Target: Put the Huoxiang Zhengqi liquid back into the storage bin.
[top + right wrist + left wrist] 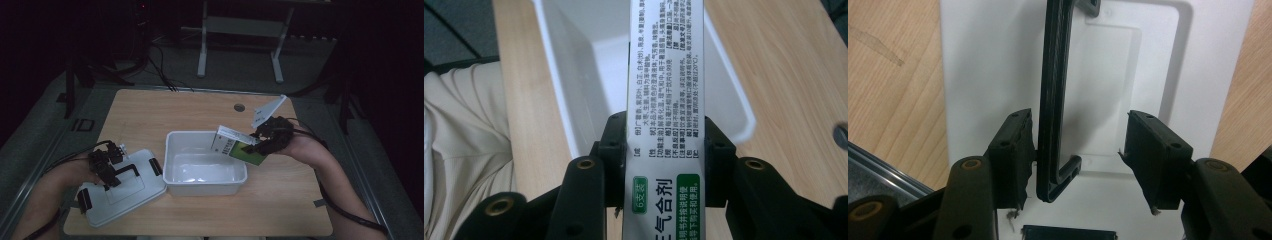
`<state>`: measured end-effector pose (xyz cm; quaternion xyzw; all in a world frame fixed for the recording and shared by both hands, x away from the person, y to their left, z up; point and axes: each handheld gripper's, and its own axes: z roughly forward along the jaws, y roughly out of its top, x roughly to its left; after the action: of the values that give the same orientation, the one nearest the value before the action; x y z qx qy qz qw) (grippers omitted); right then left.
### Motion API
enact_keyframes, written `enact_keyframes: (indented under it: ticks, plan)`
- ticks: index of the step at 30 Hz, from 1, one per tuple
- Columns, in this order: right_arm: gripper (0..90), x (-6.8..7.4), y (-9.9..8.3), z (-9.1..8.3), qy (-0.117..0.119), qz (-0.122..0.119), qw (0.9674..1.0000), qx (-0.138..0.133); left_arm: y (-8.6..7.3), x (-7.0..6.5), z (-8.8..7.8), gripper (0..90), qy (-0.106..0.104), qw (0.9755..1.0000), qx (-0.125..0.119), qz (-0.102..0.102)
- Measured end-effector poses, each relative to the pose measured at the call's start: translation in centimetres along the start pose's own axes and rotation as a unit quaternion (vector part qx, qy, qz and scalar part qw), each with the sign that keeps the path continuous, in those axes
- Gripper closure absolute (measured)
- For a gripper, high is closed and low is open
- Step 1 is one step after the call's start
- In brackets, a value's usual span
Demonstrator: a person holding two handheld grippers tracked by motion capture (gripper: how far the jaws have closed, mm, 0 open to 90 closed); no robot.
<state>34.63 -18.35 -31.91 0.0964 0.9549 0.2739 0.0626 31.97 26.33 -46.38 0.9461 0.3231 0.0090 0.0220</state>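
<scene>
High view. White plastic storage bin [205,182] stands open mid-desk [280,200]; its lid [131,192], white with black side clips and a black carry handle [126,170], lies flat just to the bin's left. Lid is off, so that step reads as done. Right gripper [256,141] holds a green-and-white medicine carton [239,148] tilted over the bin's back right corner, carton above the rim and not yet resting inside. Bin floor looks bare, though the light is dim and I would not swear to it. Judged: roughly midway, with the carton to go in and the lid to go back on. Left gripper [107,175] sits over the lid at the handle.

Left gripper view. Jaws straddle one end of the black handle [1053,100] on the white lid [983,65]. One pad [1015,150] is against the bar; the other stands clear with daylight between. So partly parted, no pinch on the handle. Wood grain of the desk [893,80] on either side.

Right gripper view. Jaws clamp the carton [666,75] across its narrow white side panel, both pads pressed flat to it. Panel carries dense small Chinese print, green labels and large characters nearer the camera. Carton is long, rigid, undented. Beyond it the open bin [584,85] and desk [784,65]; a person's light sleeve [464,150] at the edge.
</scene>
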Motion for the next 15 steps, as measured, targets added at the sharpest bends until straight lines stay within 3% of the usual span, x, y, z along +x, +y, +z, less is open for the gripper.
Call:
enact_keyframes:
  ticks: [15]
  plan:
    - [63.6, 1.8, 3.4, 3.8, 0.043, -0.062, 0.997, 0.018, -0.4, 0.1, 0.2, 45.2, -0.003, 1.0, -0.002, -0.002]
